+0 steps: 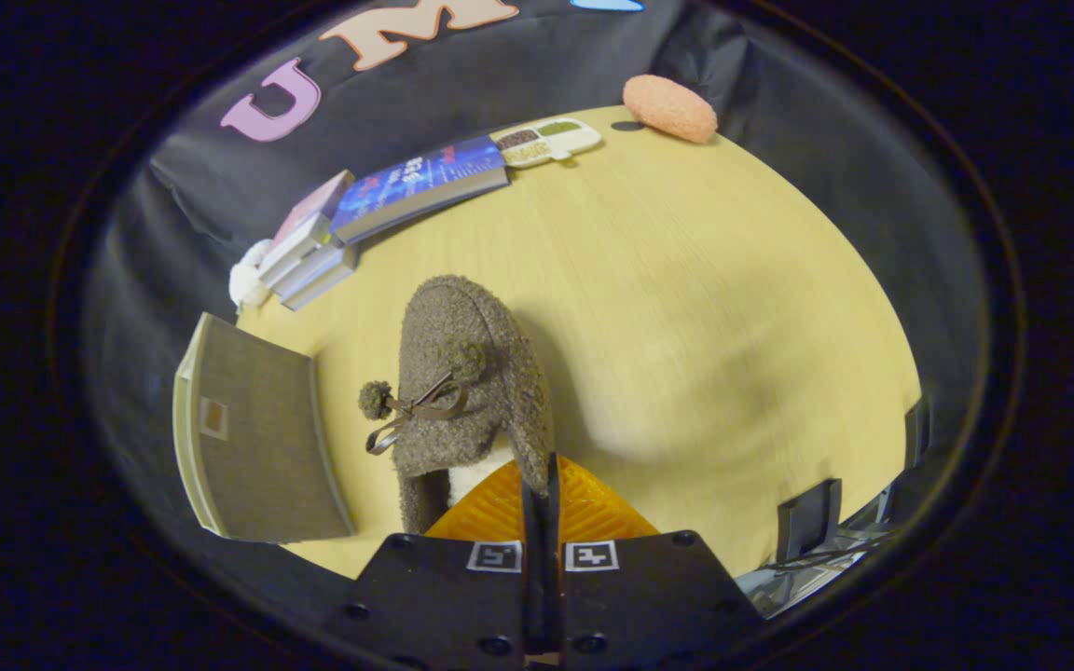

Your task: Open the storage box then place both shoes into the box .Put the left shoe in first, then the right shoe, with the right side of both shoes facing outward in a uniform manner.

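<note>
A fuzzy brown shoe (467, 382) with a bow and two pom-poms hangs from my gripper (542, 480), toe pointing away from me over the yellow wooden table (705, 308). Both fingers are pressed together on the right edge of the shoe's collar, beside its white lining. The grey storage box (257, 443) stands to the left of the shoe; I see its fabric side with a small label, and whether its lid is open cannot be told from here.
Beyond the shoe, by the far table edge, lie a stack of books (388, 210), a white object (246, 275) and a small compartment tray (548, 142). An orange fluffy thing (669, 108) sits at the far right. A black bracket (807, 517) stands near right.
</note>
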Tool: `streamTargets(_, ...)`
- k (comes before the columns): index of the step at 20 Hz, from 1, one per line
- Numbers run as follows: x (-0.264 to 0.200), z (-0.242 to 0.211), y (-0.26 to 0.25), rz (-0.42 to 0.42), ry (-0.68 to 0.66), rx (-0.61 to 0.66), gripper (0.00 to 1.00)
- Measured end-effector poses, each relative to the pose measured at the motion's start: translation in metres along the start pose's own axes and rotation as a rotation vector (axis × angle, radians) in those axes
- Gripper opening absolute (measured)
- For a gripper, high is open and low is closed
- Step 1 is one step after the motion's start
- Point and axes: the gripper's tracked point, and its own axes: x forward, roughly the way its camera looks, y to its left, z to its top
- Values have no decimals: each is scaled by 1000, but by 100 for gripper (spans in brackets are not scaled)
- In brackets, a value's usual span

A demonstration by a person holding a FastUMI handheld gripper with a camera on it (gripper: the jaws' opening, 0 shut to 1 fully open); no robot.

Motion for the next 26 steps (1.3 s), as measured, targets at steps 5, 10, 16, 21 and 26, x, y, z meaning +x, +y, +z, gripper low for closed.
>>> streamTargets(5,-38,34,97,174,-64,22,3)
streamTargets(10,-70,49,188,308,-97,-21,3)
streamTargets(16,-78,26,278,392,-77,-82,3)
streamTargets(21,-53,-16,304,357,-25,-128,3)
streamTargets(26,-32,-42,295,267,14,-137,3)
